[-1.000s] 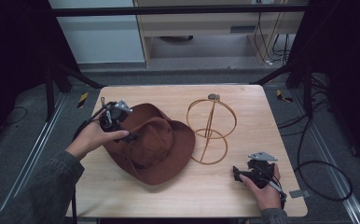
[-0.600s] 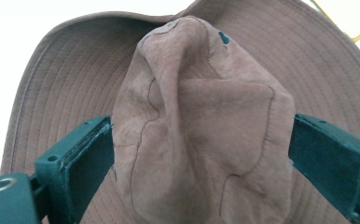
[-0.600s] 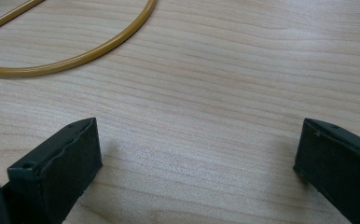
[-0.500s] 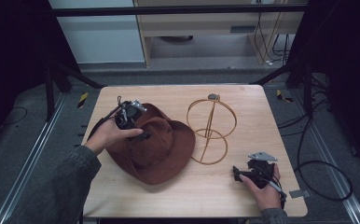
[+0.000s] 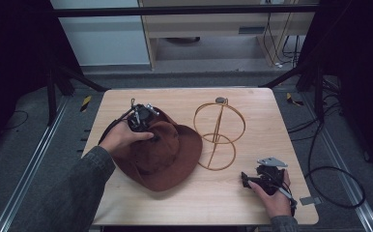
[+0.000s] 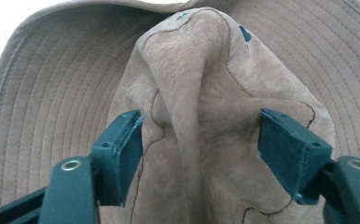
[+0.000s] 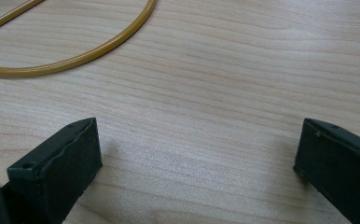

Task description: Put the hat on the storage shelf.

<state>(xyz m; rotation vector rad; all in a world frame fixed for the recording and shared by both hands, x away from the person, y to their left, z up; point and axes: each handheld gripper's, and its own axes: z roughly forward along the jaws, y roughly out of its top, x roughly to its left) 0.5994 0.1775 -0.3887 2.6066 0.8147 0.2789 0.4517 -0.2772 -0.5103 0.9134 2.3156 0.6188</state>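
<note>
One brown hat [image 5: 163, 152] lies on one wooden table [image 5: 252, 203]. One gold wire stand [image 5: 218, 133] is there, seemingly built of three rings, though the count is hard to read. Two grippers are held: the left gripper [image 5: 148, 135] and right gripper [image 5: 246, 180].

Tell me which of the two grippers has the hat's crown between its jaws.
The left gripper: its open jaws straddle the pinched crown of the brown suede hat. The right gripper rests apart, open over bare wooden table beside the gold wire stand.

The person's left hand [image 5: 121, 137] hides the hat's [image 5: 167, 154] near-left brim.
</note>
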